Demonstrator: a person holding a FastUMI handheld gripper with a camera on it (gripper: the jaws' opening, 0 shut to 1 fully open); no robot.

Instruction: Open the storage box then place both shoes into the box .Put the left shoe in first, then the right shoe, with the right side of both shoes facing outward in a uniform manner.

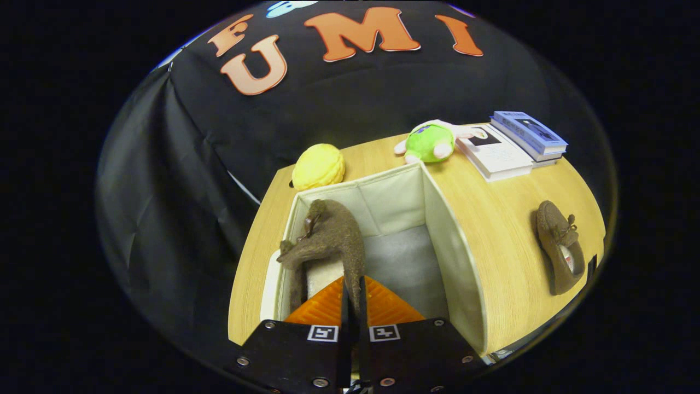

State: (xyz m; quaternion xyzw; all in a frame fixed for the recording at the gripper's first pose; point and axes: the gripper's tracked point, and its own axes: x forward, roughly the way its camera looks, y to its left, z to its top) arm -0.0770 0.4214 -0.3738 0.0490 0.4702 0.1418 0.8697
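Observation:
My gripper is shut on a brown suede shoe, its orange fingers pinching the shoe's side wall. The shoe hangs tilted over the left part of the open cream storage box, toe pointing away toward the box's far wall. The box's grey floor shows below and to the right of the shoe. The second brown shoe lies on the wooden table to the right of the box, near the table's right edge.
Beyond the box sit a yellow plush ball and a green plush toy. A white book and a blue book lie at the table's far right corner. Black cloth drops off left of the table.

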